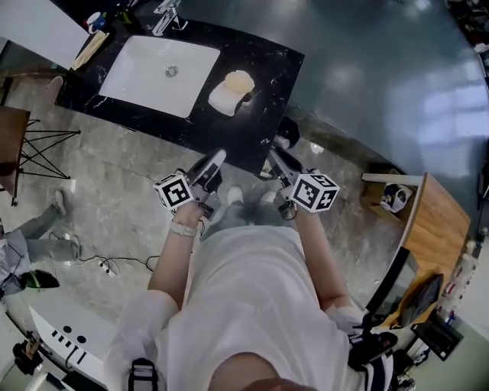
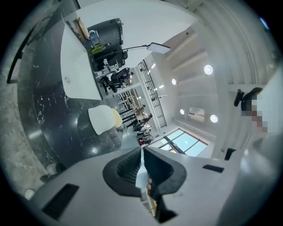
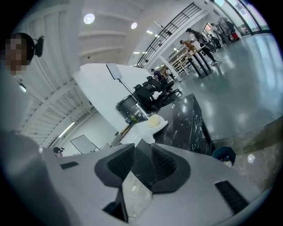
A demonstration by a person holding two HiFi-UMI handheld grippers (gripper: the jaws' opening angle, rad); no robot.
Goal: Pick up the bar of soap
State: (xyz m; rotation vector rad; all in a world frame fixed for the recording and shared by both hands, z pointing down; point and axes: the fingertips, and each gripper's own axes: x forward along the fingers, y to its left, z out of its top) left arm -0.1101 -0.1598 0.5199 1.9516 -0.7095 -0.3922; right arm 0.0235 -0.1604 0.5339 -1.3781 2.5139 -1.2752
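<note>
The bar of soap [image 1: 238, 80] is pale yellow and lies on a white dish [image 1: 222, 100] on the black marble counter [image 1: 267, 69], right of the sink. My left gripper [image 1: 215, 163] is shut and empty, held over the floor just short of the counter's near edge. Beside it, my right gripper [image 1: 274, 155] also looks shut with nothing in it. The left gripper view shows the soap [image 2: 116, 118] and dish [image 2: 100, 119] beyond the shut jaws [image 2: 141, 151]. In the right gripper view the soap [image 3: 153, 120] sits far ahead of the jaws [image 3: 141, 140].
A white sink [image 1: 153, 76] with a faucet [image 1: 166, 17] fills the counter's left part. A stool [image 1: 17, 145] stands at the left, a wooden desk [image 1: 439, 221] at the right. A cable [image 1: 114, 263] lies on the marble floor. A small dark bin [image 3: 223, 155] sits by the counter.
</note>
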